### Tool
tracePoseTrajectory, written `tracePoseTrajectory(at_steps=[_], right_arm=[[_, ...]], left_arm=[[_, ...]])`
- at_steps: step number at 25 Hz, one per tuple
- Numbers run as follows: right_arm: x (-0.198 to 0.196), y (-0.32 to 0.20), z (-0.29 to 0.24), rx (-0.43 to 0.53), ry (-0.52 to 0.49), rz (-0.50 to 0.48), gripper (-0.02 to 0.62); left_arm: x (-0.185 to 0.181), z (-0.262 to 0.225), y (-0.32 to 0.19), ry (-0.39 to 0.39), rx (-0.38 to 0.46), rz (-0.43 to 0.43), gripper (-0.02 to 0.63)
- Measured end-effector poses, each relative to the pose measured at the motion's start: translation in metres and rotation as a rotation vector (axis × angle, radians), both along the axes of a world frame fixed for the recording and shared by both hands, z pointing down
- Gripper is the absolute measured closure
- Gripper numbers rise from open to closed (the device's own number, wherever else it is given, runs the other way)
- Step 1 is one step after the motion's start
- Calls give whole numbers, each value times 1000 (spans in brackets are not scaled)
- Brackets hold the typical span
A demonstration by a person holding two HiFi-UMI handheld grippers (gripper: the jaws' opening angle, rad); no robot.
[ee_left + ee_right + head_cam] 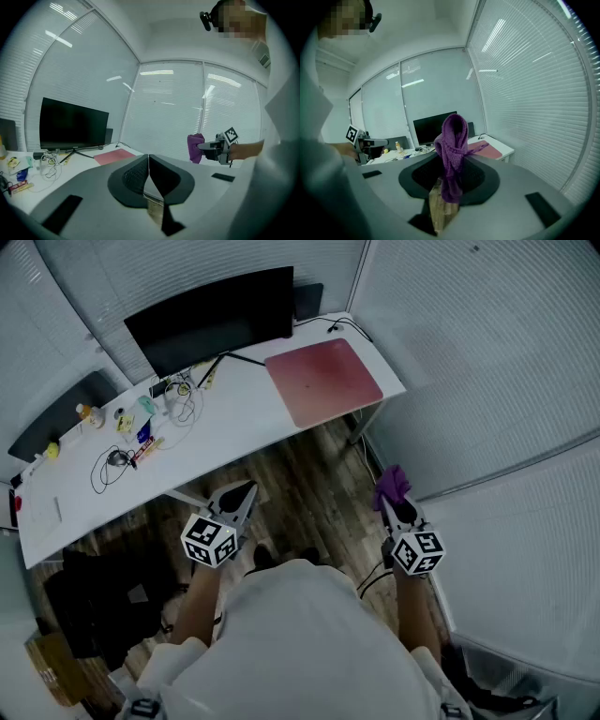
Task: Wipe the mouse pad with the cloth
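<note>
While we stand back from the table (pixel 234 432), our right gripper (pixel 451 185) has its fingers (pixel 480 180) clamped on the purple cloth (pixel 452 138), well apart from the table. The left gripper (pixel 148 176) has its fingers together, holding nothing. The red mouse pad (pixel 323 379) lies at the table's far right end, right of the monitor (pixel 211 315).

The mouse pad (pixel 323 381), a dull red rectangle, is lying flat at the right end of the desk (pixel 234 420). The purple knitted cloth (pixel 453 140) is standing bunched in the right gripper (pixel 450 177), well apart from the pad.
</note>
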State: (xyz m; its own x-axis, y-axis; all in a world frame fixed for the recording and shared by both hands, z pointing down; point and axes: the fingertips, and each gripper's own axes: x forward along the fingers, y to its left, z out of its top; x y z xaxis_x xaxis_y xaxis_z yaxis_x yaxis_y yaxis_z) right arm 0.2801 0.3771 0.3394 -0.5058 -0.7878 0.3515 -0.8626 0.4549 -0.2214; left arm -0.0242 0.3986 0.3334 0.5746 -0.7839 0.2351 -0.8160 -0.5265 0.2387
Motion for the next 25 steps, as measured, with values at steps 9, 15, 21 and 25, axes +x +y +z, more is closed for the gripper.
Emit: tracePoseTrajectory(at_steps=[9,15,21,25], right_arm=[[6,-1,1,-2,-14,-7,477],[15,-7,2,-10,-27,-19,477],[26,-14,7,-18,-20,-51,477],[34,-20,12,-23,-22,-85,477]], left_arm=[[7,2,2,4,-6,-9,588],[14,4,3,-1,-13,-29,586],[27,7,2,-9,-19,-55,588],[38,11,2,-33,-17,-65,587]])
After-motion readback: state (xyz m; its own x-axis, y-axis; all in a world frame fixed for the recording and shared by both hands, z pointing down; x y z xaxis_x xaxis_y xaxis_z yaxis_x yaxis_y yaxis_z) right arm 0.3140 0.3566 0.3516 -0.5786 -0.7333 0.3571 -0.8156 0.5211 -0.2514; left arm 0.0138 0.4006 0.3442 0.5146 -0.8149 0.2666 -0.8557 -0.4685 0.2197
